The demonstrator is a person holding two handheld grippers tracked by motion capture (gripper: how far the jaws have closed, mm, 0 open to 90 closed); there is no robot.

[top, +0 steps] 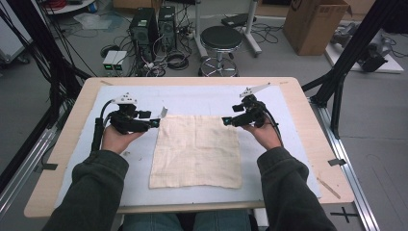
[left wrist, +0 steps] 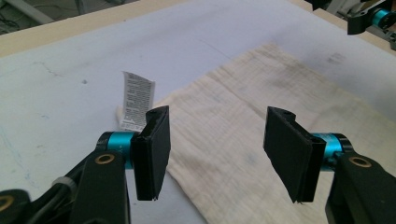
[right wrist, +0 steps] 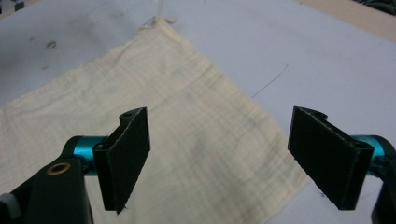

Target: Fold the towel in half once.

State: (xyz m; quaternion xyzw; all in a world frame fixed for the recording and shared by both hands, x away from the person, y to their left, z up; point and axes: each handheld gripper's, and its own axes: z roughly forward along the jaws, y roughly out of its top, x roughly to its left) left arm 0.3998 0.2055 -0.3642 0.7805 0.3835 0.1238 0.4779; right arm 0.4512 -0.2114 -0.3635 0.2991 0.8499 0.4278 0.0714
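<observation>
While the cloth (top: 196, 151) lies flat and square in the middle of the high view, on the white mat (top: 269, 98) covering the table (top: 67, 132), both tongs hover at its upper corners. Left tongs (top: 156, 123), left of centre, point right at the upper-left corner, where a white tag (left wrist: 136, 100) sticks out; in the left gripper view their jaws stand spread, pinching nothing, the cloth edge below the gap. Right tongs (top: 225, 121), right of centre, point left at the upper-right corner; in the right gripper view their jaws are spread too, above the cloth, clear of it.
</observation>
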